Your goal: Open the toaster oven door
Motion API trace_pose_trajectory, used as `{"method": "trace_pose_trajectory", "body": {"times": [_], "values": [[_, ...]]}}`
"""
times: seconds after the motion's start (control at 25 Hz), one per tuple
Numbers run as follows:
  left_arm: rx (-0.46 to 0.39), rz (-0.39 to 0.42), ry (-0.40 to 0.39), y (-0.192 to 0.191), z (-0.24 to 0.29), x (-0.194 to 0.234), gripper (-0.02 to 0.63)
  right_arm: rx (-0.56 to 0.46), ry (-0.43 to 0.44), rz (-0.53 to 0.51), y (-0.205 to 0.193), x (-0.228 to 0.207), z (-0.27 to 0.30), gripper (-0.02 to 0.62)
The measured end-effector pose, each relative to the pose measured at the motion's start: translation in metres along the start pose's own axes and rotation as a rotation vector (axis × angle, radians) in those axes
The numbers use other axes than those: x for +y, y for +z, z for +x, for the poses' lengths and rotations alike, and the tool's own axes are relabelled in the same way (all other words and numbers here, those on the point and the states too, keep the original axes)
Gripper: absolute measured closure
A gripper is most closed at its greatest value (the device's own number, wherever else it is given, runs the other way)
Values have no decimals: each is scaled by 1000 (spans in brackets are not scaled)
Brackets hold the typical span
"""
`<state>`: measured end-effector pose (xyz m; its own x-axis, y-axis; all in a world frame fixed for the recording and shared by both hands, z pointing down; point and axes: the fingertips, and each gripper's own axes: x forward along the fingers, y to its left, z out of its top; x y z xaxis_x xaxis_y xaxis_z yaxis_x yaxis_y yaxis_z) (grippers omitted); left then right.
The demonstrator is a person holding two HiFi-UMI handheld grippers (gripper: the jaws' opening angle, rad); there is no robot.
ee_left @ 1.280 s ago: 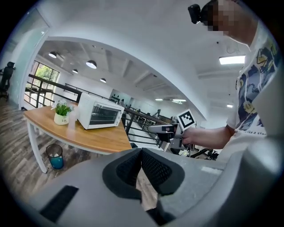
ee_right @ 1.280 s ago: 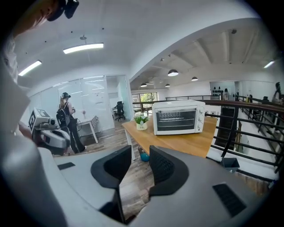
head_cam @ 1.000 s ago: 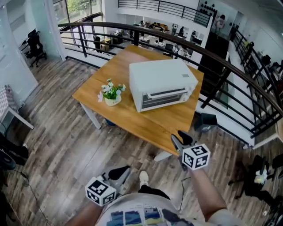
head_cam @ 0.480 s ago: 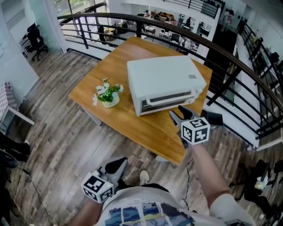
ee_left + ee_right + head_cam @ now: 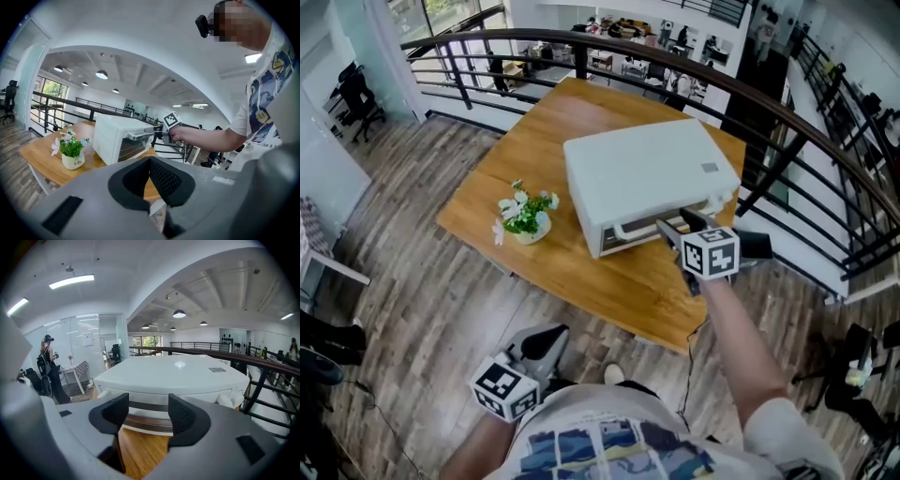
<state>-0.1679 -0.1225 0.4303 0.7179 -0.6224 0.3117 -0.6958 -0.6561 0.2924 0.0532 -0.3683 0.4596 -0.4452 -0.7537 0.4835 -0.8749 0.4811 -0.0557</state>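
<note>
A white toaster oven (image 5: 637, 173) stands on the wooden table (image 5: 506, 169), its door shut and its bar handle (image 5: 636, 228) across the top of the door. My right gripper (image 5: 673, 222) has its tips at the right part of that handle. In the right gripper view the jaws (image 5: 143, 411) are opening, and the handle (image 5: 145, 422) lies just ahead of the gap, untouched by the pads. My left gripper (image 5: 546, 339) hangs low by my body, away from the table, and its pads (image 5: 161, 176) meet with nothing held. The left gripper view shows the oven (image 5: 110, 138) and the right gripper (image 5: 154, 130) from the side.
A small pot of flowers (image 5: 525, 217) sits on the table left of the oven. A black railing (image 5: 787, 141) curves behind and to the right of the table. A black box (image 5: 757, 246) lies on the floor by the table's right corner. A person (image 5: 47, 366) stands far left.
My right gripper has risen from below the table edge and moved forward to the oven's door handle. The left gripper has stayed low near my body.
</note>
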Motion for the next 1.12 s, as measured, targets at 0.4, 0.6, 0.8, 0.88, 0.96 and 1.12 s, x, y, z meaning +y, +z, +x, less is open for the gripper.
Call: {"method": "trace_pose_trajectory", "body": {"times": [0.4,0.6,0.8,0.88,0.96,1.12], "values": [[3,-8,-21,0,11,16,603,43,-21,39,-9,-15,20,320],[9,-7,-33,0,19,12,603,26,-32,30,-2,-14,17,319],[11,-12,-36,-4,23,8,603,34,-25,38,-10,-15,17,321],[12,-12,-33,-4,23,8,603,33,-20,40,-12,-14,16,322],[11,-11,-29,-3,24,7,603,22,-22,36,-8,-14,15,322],[9,-7,-28,-3,26,4,603,17,-27,34,-9,-14,12,322]]}}
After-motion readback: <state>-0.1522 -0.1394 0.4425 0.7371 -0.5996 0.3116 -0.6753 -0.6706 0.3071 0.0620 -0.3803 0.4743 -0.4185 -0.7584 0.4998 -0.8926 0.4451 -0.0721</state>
